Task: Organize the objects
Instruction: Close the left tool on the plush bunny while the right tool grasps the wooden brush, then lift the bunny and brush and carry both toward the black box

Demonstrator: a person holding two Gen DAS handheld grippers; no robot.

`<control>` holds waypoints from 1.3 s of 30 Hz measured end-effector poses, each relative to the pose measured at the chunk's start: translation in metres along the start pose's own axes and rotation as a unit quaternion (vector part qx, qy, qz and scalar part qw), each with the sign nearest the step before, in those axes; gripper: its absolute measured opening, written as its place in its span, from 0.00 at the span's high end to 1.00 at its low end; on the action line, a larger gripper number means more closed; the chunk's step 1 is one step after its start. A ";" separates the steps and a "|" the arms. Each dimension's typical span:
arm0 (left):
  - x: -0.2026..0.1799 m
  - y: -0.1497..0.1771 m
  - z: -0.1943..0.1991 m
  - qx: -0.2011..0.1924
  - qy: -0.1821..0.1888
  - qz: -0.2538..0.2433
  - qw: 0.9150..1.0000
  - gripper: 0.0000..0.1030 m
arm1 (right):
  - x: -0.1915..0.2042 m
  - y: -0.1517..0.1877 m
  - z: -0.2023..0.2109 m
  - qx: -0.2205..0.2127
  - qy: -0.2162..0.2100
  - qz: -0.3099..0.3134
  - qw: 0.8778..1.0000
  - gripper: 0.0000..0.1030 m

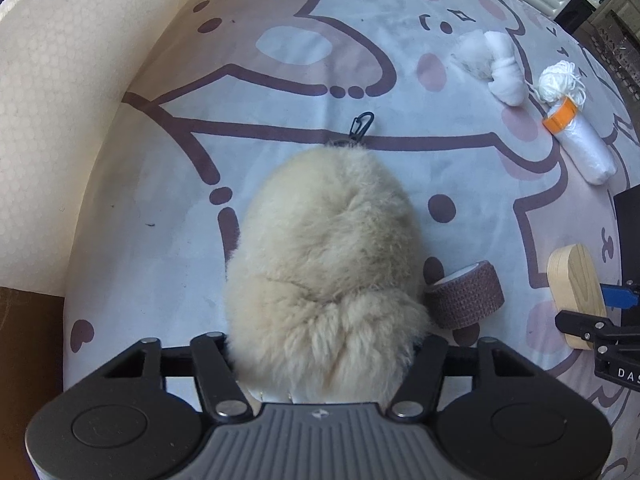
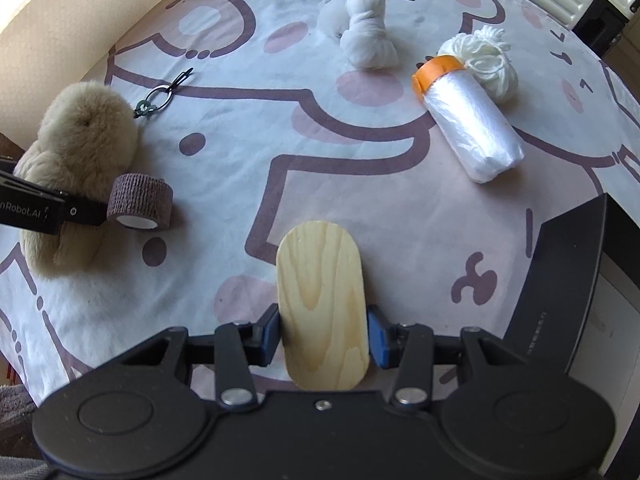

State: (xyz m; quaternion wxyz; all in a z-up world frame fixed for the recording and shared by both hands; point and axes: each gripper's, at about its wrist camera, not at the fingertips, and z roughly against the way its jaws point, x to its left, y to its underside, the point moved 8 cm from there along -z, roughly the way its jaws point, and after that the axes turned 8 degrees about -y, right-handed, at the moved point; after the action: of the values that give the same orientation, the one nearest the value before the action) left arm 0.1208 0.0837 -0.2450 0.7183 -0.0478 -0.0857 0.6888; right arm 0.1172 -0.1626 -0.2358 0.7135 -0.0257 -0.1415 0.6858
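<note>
A beige fluffy plush keychain [image 1: 324, 256] lies on the patterned cloth, its clip pointing away; it also shows in the right wrist view [image 2: 80, 152]. My left gripper [image 1: 324, 344] is shut on the plush's near end. A brown tape roll [image 1: 464, 294] sits right beside the plush, also in the right wrist view [image 2: 140, 200]. My right gripper [image 2: 323, 338] is shut on an oval wooden board [image 2: 322, 300], its blue pads [image 2: 378, 340] against the board's sides; the board also shows in the left wrist view [image 1: 576, 292].
A knotted white cloth [image 2: 366, 34], a white yarn ball [image 2: 486, 62] and a plastic-bag roll with orange band [image 2: 468, 120] lie at the far right. A black box [image 2: 560, 292] stands at the right edge. A cream wall [image 1: 60, 120] borders the left.
</note>
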 end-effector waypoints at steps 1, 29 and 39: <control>0.000 0.000 0.000 0.001 0.001 -0.002 1.000 0.47 | 0.000 0.000 0.000 0.000 0.001 0.002 1.000 0.56; 0.008 -0.008 0.099 -0.117 -0.010 0.047 0.992 0.56 | 0.006 -0.014 0.078 -0.131 0.028 -0.028 0.991 0.56; -0.002 -0.011 0.146 -0.177 -0.028 0.042 0.983 0.56 | 0.002 -0.015 0.131 -0.207 0.037 -0.060 0.976 0.56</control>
State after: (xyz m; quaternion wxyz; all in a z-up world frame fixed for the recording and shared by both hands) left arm 0.1035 0.0736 -0.1004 0.6664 -0.1583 -0.2246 0.6931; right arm 0.1006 -0.1825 -0.1068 0.7375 -0.1897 -0.2555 0.5957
